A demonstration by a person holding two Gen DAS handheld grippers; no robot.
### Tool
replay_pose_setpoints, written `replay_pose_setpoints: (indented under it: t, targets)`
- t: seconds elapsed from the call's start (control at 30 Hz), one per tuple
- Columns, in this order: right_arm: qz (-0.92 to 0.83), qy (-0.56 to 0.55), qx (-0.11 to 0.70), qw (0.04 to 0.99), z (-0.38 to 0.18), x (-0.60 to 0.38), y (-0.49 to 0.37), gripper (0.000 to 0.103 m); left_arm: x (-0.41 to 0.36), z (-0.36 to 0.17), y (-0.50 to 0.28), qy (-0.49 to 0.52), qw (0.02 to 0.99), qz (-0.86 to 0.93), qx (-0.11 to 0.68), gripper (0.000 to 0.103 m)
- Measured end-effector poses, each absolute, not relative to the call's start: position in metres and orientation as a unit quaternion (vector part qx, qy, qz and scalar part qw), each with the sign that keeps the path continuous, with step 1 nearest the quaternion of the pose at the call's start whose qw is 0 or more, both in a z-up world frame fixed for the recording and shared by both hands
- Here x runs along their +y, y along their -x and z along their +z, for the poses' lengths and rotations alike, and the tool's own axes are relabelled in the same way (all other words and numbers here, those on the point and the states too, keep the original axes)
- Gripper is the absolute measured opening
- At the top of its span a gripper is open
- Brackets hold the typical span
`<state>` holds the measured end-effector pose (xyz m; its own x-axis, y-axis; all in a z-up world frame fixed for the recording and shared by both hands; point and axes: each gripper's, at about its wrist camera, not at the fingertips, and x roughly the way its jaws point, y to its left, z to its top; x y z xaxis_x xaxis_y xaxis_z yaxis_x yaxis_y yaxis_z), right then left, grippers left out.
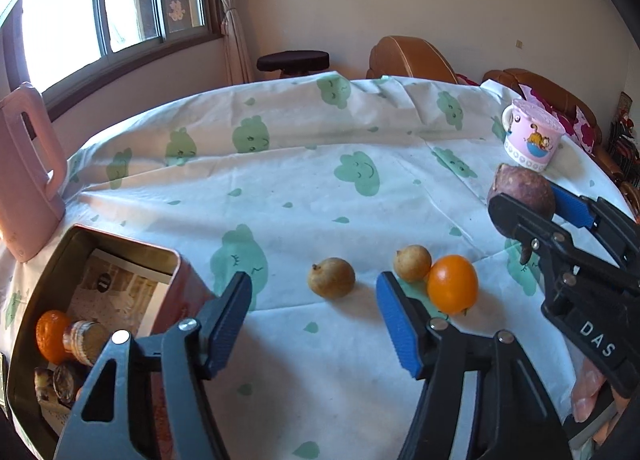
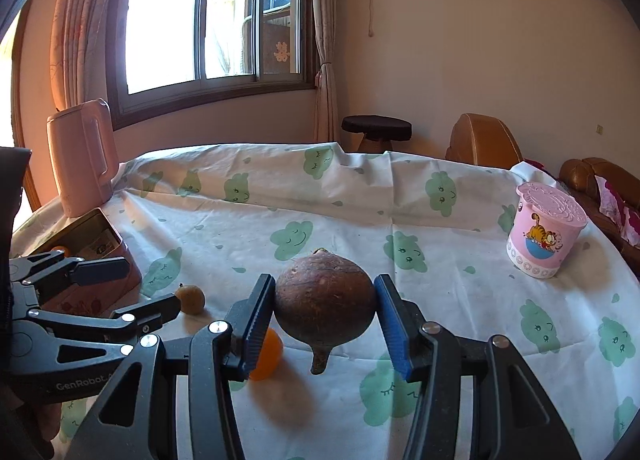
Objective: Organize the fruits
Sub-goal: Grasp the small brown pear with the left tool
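A: Since the open tin box (image 1: 120, 260) sits at the near left edge of the worktop (image 1: 320, 180), which way does the brown root-like fruit (image 2: 325, 310) have to travel?

B: Leftward, by my reading. The right hand-held gripper (image 2: 325, 312) is clenched on that fruit, blue pads pressed to its two sides, lifted clear of the cloth. Its long axis runs up and down, with the stubby stem pointing down between the jaws.

A: And the left hand-held gripper (image 1: 314, 306)?

B: Released, grasping nothing. It is the nearer of the two to the box, and it points at the loose fruit: one small yellow-brown fruit (image 1: 331, 277) lies just beyond the gap between its jaws, a second small fruit (image 1: 412, 263) touches the orange fruit (image 1: 452, 284) by its right pad (image 1: 394, 324).

A: What does one view give that the other lacks?

B: The left wrist view looks down into the box: an orange fruit (image 1: 50, 336) and some small brownish things on a printed sheet. The right wrist view shows only the box's wall. It does show the clamped fruit whole, though, which the left view catches only partly behind the jaw at far right.

A: Anything else around?

B: A pink kettle (image 2: 82, 158) beyond the box, and a pink cartoon mug (image 2: 546, 230) at far right.
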<state>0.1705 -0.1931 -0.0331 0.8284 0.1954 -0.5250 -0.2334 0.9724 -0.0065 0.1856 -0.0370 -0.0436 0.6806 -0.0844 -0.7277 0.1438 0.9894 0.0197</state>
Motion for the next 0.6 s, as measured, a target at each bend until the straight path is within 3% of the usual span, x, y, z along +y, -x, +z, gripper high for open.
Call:
replay_pose_setpoints:
  t: [0.2,0.53,0.6]
  targets:
    - [0.107,0.029,0.264,0.958,-0.032,-0.195,-0.169,0.053,-0.037,-0.053,-0.197,-0.037,0.906,-0.067,0.416,0.046]
    - [0.113,0.028,0.262,0.958,-0.032,-0.198,-0.167,0.053,-0.051,-0.059,-0.207,-0.060,0.900,-0.081,0.424,0.042]
    - [0.115,0.028,0.262,0.958,-0.033,-0.198,-0.167,0.053,-0.050,-0.064,-0.211,-0.055,0.897,-0.079,0.432,0.035]
